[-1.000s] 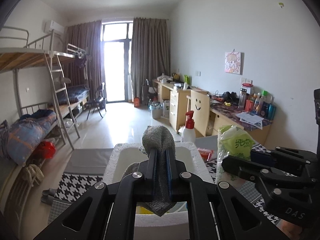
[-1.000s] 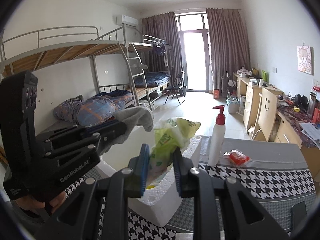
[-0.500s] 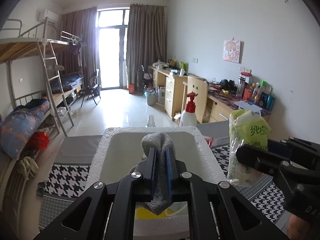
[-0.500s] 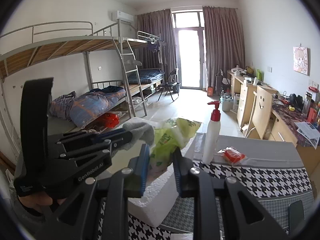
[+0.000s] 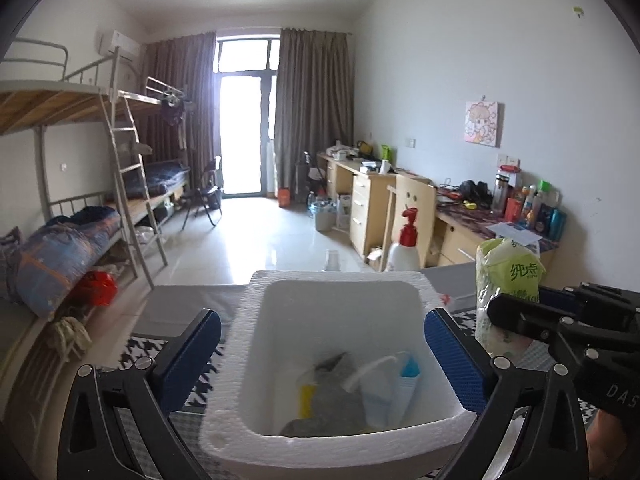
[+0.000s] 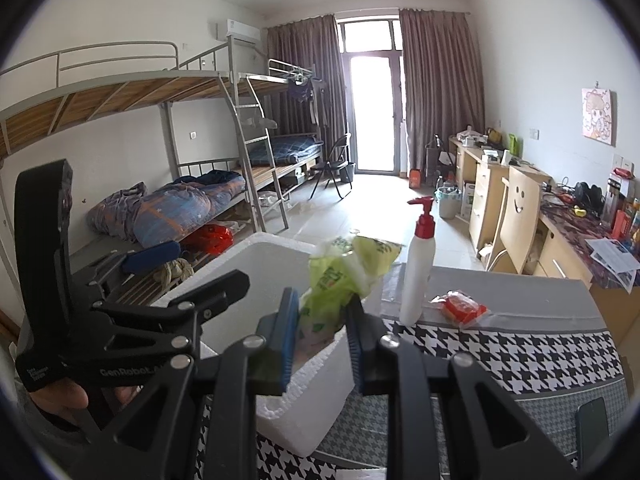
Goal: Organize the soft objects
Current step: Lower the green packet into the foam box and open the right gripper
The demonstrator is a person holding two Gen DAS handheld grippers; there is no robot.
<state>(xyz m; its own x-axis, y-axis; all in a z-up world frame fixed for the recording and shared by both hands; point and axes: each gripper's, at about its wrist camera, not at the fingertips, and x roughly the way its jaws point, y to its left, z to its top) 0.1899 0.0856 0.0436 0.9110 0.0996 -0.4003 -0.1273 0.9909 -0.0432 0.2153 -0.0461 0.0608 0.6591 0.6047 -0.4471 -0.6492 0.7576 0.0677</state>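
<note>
From the left wrist, the left gripper [image 5: 322, 343] is opening wide over the foam box [image 5: 256, 300], nothing between its jaws, a grey cloth [image 5: 334, 394] lying inside; from the right wrist, the right gripper [image 6: 323, 334] clamps 1 green tissue pack [image 6: 340, 280], likely next into the box

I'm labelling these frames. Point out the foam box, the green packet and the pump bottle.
foam box [image 5: 256, 322], left wrist view, left rim.
green packet [image 6: 340, 280], right wrist view, crumpled middle.
pump bottle [image 6: 416, 276], right wrist view, white body.
</note>
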